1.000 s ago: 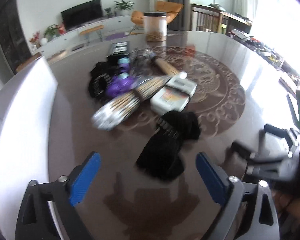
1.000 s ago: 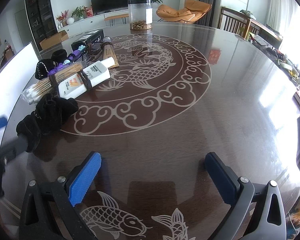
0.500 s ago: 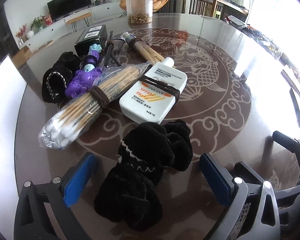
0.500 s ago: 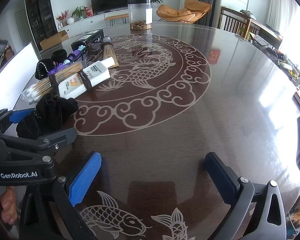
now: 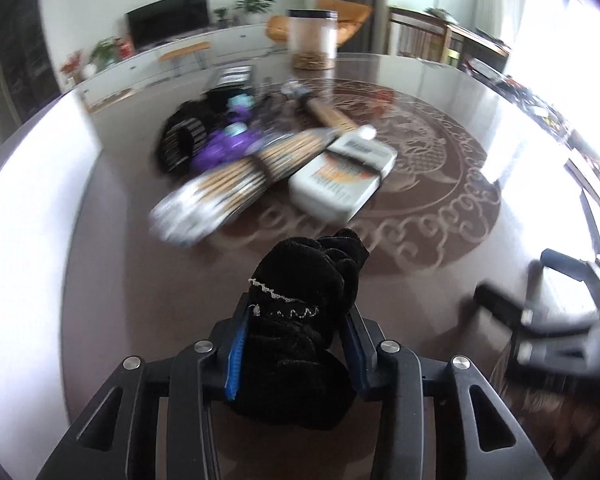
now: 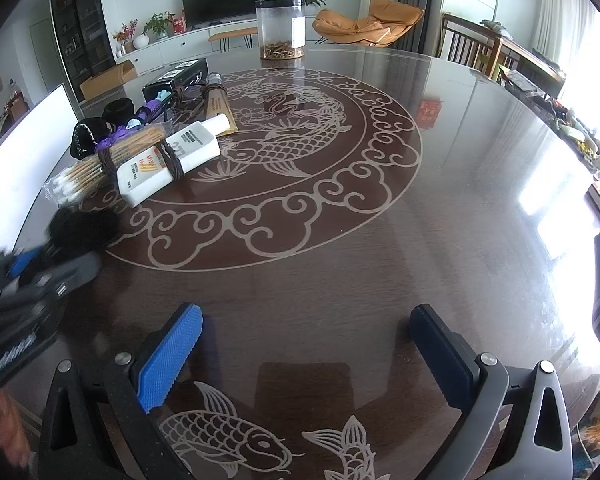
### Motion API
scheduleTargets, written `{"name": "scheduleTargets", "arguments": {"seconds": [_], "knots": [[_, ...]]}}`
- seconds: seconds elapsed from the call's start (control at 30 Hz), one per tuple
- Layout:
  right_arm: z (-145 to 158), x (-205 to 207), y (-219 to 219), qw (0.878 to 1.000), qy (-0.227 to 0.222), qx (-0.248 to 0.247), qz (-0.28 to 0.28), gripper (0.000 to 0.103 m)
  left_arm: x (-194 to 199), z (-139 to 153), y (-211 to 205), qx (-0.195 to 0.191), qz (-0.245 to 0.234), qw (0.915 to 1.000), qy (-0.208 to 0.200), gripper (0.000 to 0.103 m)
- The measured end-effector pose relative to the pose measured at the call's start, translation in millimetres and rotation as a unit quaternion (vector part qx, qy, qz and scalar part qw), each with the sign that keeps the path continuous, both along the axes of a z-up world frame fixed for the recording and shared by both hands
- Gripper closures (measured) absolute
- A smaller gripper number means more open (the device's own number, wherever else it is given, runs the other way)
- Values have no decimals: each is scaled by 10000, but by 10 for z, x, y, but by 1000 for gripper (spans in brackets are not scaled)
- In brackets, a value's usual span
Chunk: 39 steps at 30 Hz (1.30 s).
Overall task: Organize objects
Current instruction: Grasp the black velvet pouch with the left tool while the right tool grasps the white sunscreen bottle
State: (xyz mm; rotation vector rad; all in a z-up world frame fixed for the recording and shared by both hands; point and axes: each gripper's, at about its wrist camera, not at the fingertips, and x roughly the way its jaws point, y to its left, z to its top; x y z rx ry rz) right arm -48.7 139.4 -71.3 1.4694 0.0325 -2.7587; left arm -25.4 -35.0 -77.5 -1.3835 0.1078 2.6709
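My left gripper is shut on a black velvet scrunchie and holds it just above the round dark table; it also shows blurred in the right wrist view. Behind it lie a bag of cotton swabs, a white lotion bottle bound with a hair tie, a purple toy and another black scrunchie. My right gripper is open and empty over the near table edge.
A clear jar stands at the far side of the table. A black box and a wooden tube lie behind the pile. A white panel borders the table's left edge.
My left gripper has shut on the black scrunchie and lifted it back from the pile. The right gripper has not moved.
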Motion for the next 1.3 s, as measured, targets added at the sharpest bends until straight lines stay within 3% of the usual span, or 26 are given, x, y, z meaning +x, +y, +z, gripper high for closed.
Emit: {"name": "scheduleTargets", "arguments": {"seconds": [0.13,0.27,0.47,0.57,0.77,0.9,1.03,1.1,1.13,1.17,1.3], "knots": [[14,-27,18,9999,-45,-131,30,0,235,-21,-169,38,169,9998,48,62],[86,-186,43,9942,-53,-1073,25,0,330,-32,-240,35,160,9998,139,62],[102,-950,-311,9905,-263,-1304,-354,2,381,-45,-256,33,127,9997,210,61],[118,-1269,-423,9848,-301,-1597,-615,12,445,-53,-286,6,135,9995,273,60],[90,-1485,-826,9964,-384,-721,-246,22,465,-66,-310,55,141,9995,286,60],[59,-1187,-771,9986,-199,-436,208,37,479,-76,-303,69,135,9994,296,60],[51,-747,-566,9958,-48,-411,818,39,477,-79,-280,39,126,9995,284,59],[47,-571,-454,9942,-5,-425,987,39,462,-83,-259,11,80,9997,239,46],[47,-525,-399,9936,-15,-454,1032,39,439,-91,-260,-31,91,9998,169,26],[55,-487,-341,9933,-50,-477,1048,38,411,-107,-261,-65,129,9999,61,14],[71,-462,-320,9942,-381,-484,887,29,355,-74,-355,-115,266,9996,5,14]]}}
